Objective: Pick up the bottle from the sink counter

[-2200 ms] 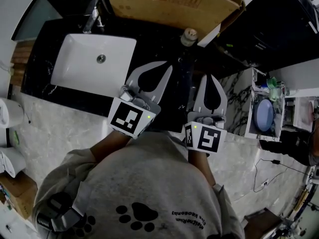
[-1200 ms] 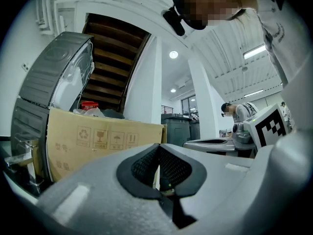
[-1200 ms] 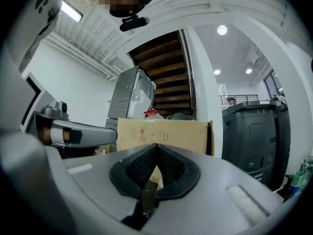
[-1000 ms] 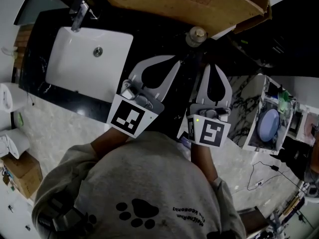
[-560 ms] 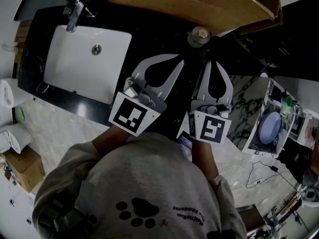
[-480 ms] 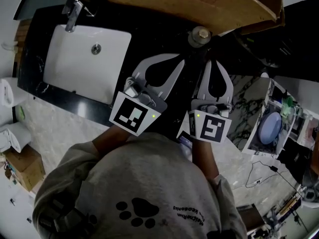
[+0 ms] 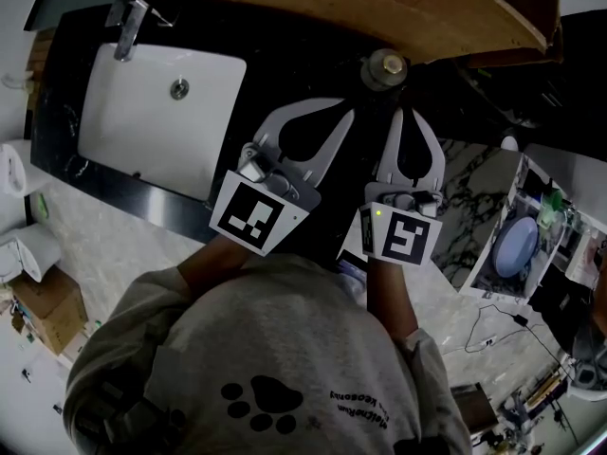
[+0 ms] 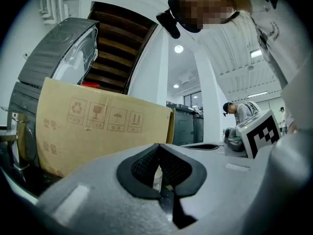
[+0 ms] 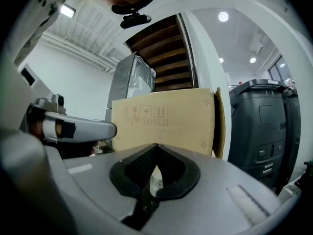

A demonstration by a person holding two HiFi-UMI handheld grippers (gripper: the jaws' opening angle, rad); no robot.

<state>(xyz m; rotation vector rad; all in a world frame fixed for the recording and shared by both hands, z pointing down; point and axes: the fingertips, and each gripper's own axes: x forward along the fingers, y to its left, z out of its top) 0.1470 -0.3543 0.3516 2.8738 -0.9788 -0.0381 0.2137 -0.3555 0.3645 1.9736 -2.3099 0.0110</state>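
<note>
As it advanced, right gripper [image 7: 399, 113] (jaws together) neared the bottle [image 7: 384, 67].

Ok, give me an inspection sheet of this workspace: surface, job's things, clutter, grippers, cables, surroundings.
Surface: black sink counter, white rectangular sink at its left, metal faucet.
Job's things: round-capped bottle upright on the counter, not held.
Clutter: large brown cardboard box behind the bottle.
Grippers: left gripper and right gripper both shut, empty, pointing at the bottle.
Cables: thin black cable lying at far right.
Surroundings: pale marble floor.
</note>
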